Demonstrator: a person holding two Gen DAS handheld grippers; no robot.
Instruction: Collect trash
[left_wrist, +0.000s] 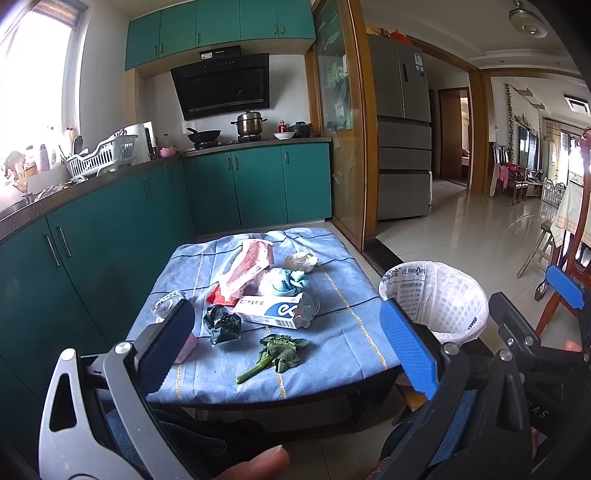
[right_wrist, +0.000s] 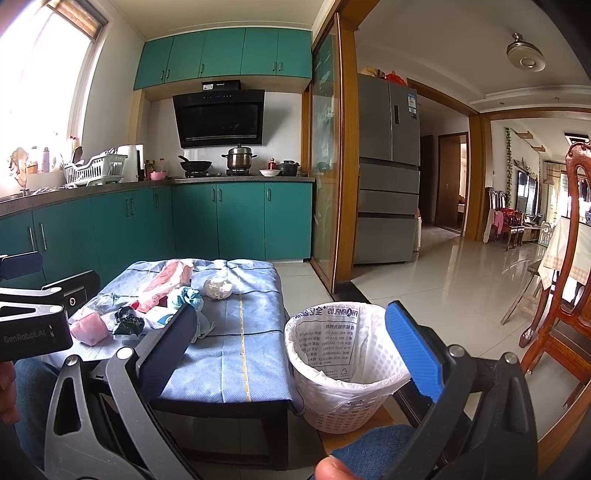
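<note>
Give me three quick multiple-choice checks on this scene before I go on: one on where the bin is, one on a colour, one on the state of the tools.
1. Where does the bin stand?
A. On the floor beside the low table
B. On the table
C. On the kitchen counter

2. What colour is the cloth over the table?
A. Red
B. Blue
C. White

3. How do the left tool and right tool stand?
A. Both open and empty
B. Left shut on the box
C. Right shut on the leaf

Answers:
1. A, the bin sits on the tiles at the table's edge.
2. B, the cloth is blue with thin lines.
3. A, each tool's fingers are spread wide with nothing between them.
</note>
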